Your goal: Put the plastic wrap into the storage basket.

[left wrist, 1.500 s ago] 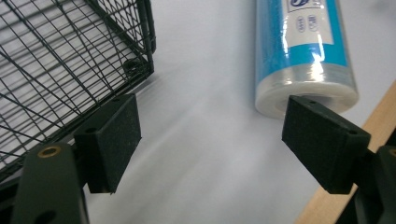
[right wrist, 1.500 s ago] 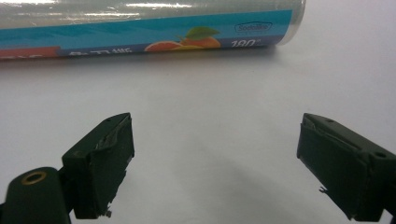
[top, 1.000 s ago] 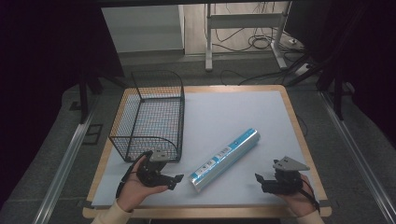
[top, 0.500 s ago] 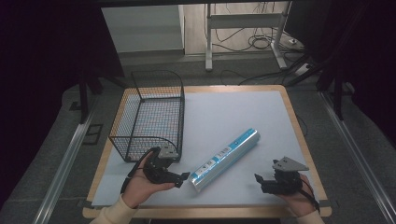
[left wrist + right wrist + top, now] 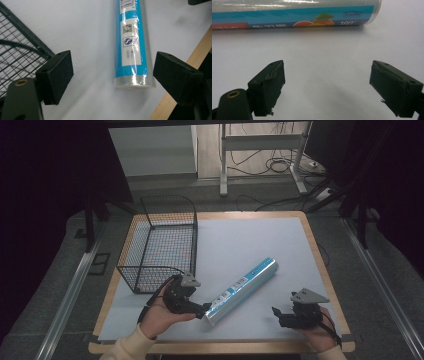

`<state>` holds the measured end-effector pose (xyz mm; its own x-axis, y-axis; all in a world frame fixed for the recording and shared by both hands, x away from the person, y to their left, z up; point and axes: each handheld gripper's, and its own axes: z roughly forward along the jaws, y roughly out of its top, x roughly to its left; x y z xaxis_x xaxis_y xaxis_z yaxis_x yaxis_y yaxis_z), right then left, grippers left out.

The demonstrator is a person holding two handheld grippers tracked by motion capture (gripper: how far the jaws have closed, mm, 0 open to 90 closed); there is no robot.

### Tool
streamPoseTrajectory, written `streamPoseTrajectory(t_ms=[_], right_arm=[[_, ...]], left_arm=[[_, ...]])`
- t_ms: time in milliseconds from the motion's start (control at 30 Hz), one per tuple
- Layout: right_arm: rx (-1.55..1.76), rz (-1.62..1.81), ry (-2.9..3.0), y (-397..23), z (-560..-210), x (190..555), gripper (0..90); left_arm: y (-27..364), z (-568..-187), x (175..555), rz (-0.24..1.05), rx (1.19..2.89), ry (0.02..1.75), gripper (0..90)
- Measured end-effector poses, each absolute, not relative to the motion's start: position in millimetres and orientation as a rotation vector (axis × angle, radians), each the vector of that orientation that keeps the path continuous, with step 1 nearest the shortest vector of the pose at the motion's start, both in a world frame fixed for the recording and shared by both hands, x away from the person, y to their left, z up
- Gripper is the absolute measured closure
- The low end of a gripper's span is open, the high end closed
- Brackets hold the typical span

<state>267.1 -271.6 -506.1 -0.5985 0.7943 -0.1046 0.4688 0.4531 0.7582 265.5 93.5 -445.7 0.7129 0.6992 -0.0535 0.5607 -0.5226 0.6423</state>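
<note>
High view: the blue roll (image 5: pixel 243 290) lies slantwise on the worktop (image 5: pixel 250 240), the left gripper (image 5: pixel 205 310) at its near end, the wire basket (image 5: pixel 160 245) just beside; the right gripper (image 5: pixel 278 315) waits well apart.

Left gripper view: jaws have just been opening, wide, empty, astride the roll's end; glossy wrap looks slippery, light, stiff; clamp mid-length; worktop edge close.

Right gripper view: jaws spread, nothing held; open room ahead.
</note>
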Motion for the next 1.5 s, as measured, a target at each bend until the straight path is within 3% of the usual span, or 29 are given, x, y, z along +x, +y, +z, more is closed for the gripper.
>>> streamPoseTrajectory(t_ms=[700, 1500], right_arm=[[1.06, 0.959, 2.263, -271, -507, 267, 13.3], [1.053, 0.949, 2.265, -271, -508, 268, 13.3]], left_arm=[[57, -445, 280, 0.313, 2.339, 0.918, 16.2], [23, -451, 298, 0.216, 2.364, 0.898, 16.1]])
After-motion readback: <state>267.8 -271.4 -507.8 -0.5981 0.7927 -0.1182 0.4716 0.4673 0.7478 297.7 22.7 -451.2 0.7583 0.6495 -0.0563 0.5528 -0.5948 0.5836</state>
